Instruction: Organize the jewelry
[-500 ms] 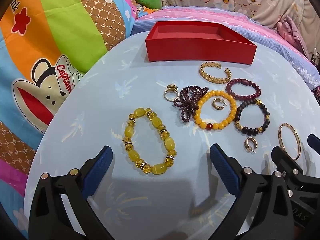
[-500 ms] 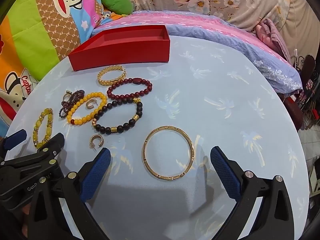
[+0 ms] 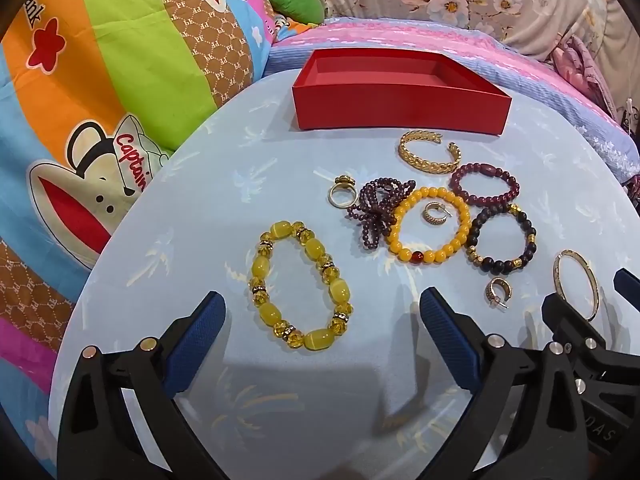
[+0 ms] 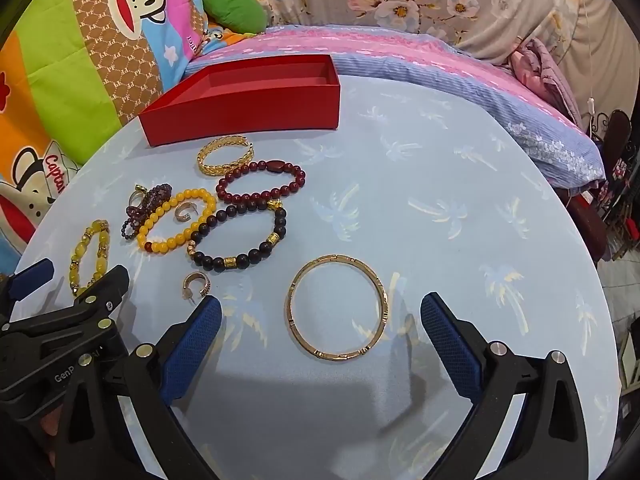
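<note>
Blue-padded jaws are held wide and empty on both the left gripper [image 3: 320,324] and right gripper [image 4: 320,326], poised over a yellow bead bracelet [image 3: 302,284] and gold bangle [image 4: 336,308], nothing yet picked, each needing closing around before transfer to the empty red box [image 3: 400,108] at the far side.

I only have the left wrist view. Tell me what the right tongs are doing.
Observer: The right tongs are wide open and hold nothing.
Operator: Give me what sits in front of them.
Observer: The thin gold bangle lies flat on the tablecloth, in the gap between the two blue fingers, touching neither.
</note>
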`<action>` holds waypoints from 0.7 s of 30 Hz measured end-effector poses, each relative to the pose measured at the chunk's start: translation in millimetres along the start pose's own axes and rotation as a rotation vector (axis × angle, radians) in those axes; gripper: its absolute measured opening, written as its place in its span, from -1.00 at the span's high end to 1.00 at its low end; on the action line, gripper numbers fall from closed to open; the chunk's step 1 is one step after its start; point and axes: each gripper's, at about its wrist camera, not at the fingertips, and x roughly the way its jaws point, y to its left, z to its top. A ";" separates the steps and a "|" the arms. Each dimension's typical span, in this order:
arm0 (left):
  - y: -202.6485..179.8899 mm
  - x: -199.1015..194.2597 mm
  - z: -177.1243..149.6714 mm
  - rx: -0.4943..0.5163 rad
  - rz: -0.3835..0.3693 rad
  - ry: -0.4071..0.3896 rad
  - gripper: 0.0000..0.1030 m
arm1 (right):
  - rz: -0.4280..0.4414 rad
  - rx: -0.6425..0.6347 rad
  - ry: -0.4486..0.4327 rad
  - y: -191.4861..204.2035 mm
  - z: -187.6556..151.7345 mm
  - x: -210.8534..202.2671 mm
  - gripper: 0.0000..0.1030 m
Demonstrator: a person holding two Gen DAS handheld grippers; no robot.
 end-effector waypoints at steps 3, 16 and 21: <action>1.3 -0.8 0.5 0.001 0.003 -0.007 -0.81 | 0.001 0.000 -0.002 -0.6 0.0 -0.1 -0.87; 0.9 -0.6 0.3 0.000 -0.009 -0.006 -0.81 | 0.002 0.002 -0.005 0.4 -0.3 -1.8 -0.87; 1.3 -0.2 0.6 0.001 -0.008 -0.008 -0.81 | 0.003 0.002 -0.007 -0.4 -0.8 -1.6 -0.87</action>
